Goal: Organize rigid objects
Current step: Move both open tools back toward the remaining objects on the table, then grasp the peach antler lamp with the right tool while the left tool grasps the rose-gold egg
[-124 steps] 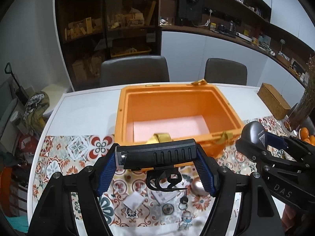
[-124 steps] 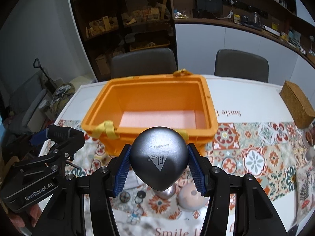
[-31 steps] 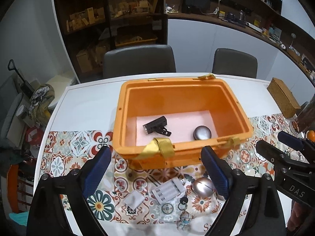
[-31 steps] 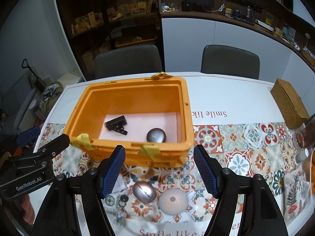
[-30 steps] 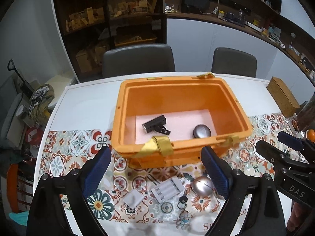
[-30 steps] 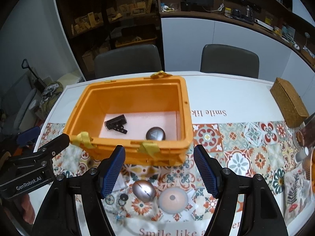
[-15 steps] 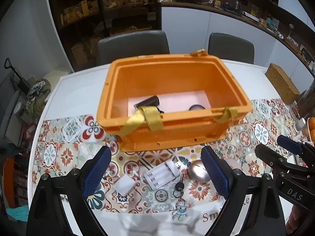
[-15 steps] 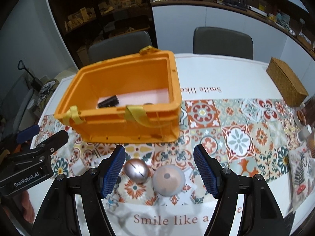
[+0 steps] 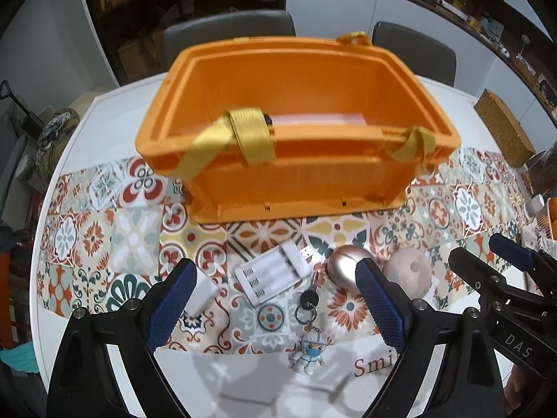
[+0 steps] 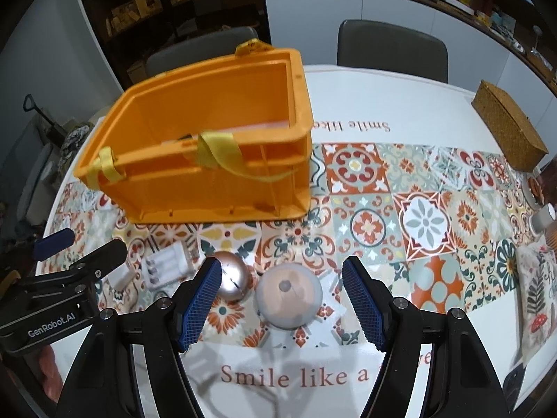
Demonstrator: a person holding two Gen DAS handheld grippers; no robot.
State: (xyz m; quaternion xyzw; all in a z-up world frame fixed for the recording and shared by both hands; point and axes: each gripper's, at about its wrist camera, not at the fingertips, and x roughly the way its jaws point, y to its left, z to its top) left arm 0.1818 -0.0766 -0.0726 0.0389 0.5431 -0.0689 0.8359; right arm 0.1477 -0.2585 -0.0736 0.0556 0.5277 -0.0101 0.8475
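Both tongs hang open and empty above the tile-patterned worktop (image 10: 428, 223). Left tongs (image 9: 275, 296) frame a white rectangular battery case (image 9: 273, 276); right tongs (image 10: 282, 297) frame a beige dome (image 10: 288, 294), beside a shiny copper egg-shaped piece (image 10: 232, 275). The orange plastic crate (image 9: 296, 160) sits beyond.

Orange crate (image 9: 299, 177): smooth plastic, yellow woven cloth straps (image 9: 252, 136). Egg-shaped object (image 10: 231, 275): glossy rose metal look. Dome (image 10: 288, 296): matt peach. Battery holder (image 9: 273, 276): white plastic. Tablecloth (image 10: 424, 223): glossy, tile-printed. Box (image 10: 508, 136): rough wicker.
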